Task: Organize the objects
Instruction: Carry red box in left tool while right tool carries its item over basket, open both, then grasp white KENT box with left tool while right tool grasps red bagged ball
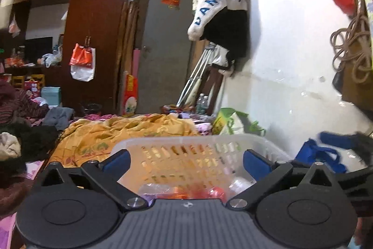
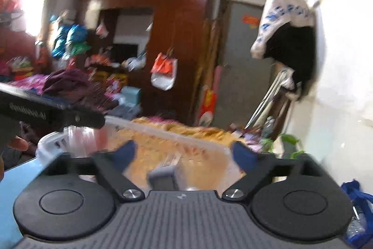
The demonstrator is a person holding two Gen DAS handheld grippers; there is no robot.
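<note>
A white slotted plastic basket (image 1: 186, 144) sits on the bed just in front of my left gripper (image 1: 185, 163). That gripper is open, its blue pads (image 1: 116, 162) wide apart with nothing between them. Inside the basket lie clear-wrapped packets with red and orange contents (image 1: 186, 191). In the right wrist view, which is blurred, my right gripper (image 2: 185, 154) is open over the same basket (image 2: 167, 133), empty. A small grey item (image 2: 163, 176) shows below it. The black body of the left gripper (image 2: 46, 117) and a fingertip (image 2: 18, 144) reach in from the left.
A yellow-orange blanket (image 1: 121, 132) covers the bed beyond the basket. A blue bag (image 1: 314, 153) and a green-white sack (image 1: 228, 123) lie by the white wall on the right. Dark clothes (image 1: 23, 139) pile up at left. A brown wardrobe (image 1: 93, 27) and grey door (image 1: 163, 50) stand behind.
</note>
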